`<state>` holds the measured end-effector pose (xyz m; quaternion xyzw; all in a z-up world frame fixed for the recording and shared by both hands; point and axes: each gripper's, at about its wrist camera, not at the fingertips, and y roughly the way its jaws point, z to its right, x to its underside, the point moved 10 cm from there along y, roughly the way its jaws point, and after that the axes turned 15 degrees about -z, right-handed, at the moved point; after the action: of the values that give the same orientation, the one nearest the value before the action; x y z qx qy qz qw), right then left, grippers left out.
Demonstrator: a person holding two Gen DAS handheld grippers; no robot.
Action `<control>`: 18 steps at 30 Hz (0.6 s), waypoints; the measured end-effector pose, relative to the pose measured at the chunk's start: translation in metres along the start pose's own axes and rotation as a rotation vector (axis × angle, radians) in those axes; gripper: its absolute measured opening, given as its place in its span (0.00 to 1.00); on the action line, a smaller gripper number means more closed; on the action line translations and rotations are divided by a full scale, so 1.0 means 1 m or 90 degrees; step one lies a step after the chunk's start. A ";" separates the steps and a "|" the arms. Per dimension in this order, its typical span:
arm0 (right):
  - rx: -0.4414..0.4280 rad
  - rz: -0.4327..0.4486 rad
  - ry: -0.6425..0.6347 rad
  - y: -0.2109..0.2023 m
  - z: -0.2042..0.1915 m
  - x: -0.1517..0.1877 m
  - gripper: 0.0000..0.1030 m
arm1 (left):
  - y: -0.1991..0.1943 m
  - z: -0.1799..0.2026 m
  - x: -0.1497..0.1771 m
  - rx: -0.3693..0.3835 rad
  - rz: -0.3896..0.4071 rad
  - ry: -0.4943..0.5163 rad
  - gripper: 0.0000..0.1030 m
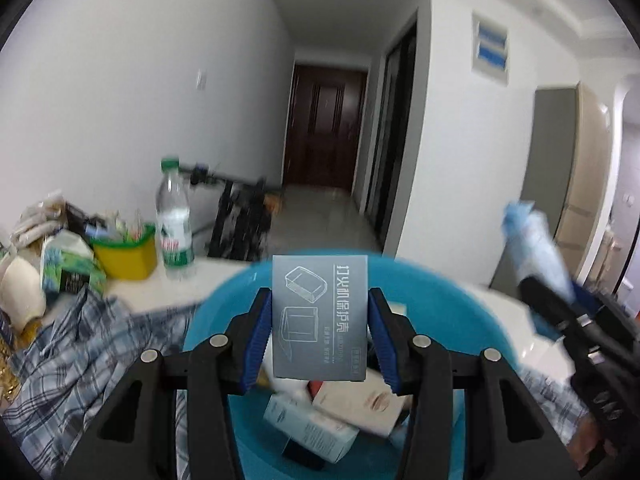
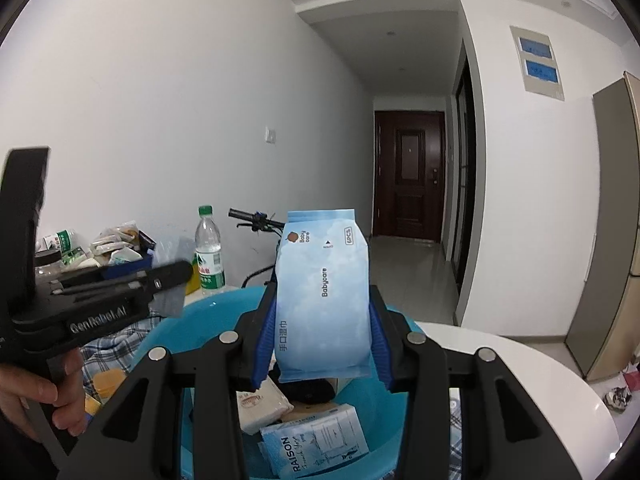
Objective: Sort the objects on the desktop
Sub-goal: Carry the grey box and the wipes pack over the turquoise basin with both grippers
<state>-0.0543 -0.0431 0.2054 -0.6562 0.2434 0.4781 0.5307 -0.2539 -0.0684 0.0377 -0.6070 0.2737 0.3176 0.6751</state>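
both tools are loaded, and each camera fills in what the other lacks. on the left wrist view, the left gripper [image 1: 320,320] has its blue pads closed against the sides of a grey card box [image 1: 320,317] printed with line drawings, held upright above the blue basin [image 1: 224,292]. below it in the basin lie a pale carton [image 1: 310,428] and a beige packet [image 1: 360,404]. only this view shows the yellow tub [image 1: 126,254] plainly, the green tissue pack [image 1: 70,268] and the plaid cloth [image 1: 80,356] spread to the left of the basin; the right tool appears here as a blur at the right edge.

the right wrist view is sharper: the right gripper [image 2: 322,320] clamps a light blue babycare wipes pack [image 2: 322,296] upright over the same basin, and its label reads clearly. it also shows the person's left hand [image 2: 48,384] around the other tool's handle, a raison box [image 2: 316,440] in the basin, and the water bottle [image 2: 209,250] standing behind it.
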 end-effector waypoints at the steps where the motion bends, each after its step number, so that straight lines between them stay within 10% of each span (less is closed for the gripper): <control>1: -0.002 -0.004 0.000 0.001 0.000 0.001 0.39 | 0.010 -0.001 0.003 0.000 -0.023 0.000 0.48; 18: -0.009 -0.035 -0.016 0.007 0.002 0.014 0.39 | 0.078 0.021 0.056 0.003 -0.199 0.042 0.48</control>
<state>-0.0554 -0.0406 0.1900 -0.6603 0.2152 0.4735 0.5418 -0.2776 -0.0373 -0.0524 -0.6505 0.1986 0.1876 0.7086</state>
